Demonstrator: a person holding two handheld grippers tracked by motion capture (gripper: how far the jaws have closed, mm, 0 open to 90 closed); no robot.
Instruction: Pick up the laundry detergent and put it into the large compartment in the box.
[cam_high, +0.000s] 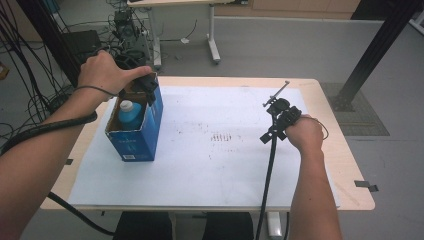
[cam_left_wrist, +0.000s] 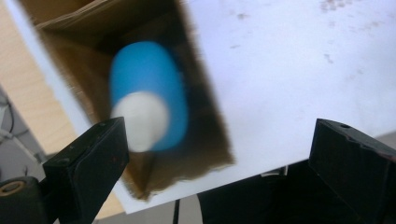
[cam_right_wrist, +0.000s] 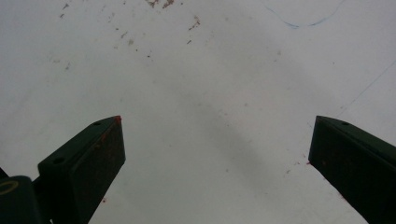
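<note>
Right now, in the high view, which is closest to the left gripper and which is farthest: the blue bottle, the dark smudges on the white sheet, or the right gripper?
1. Blue bottle: inside the open blue box, just under the left gripper.
2. Dark smudges: mid-sheet, toward the right.
3. Right gripper: far right side of the table.

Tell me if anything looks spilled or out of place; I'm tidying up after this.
Nothing is spilled. The blue bottle stands upright inside the open box, cap on. The only oddity is brown speckled staining on the white table cover near its middle; it looks like old marks, not a fresh spill.
</note>
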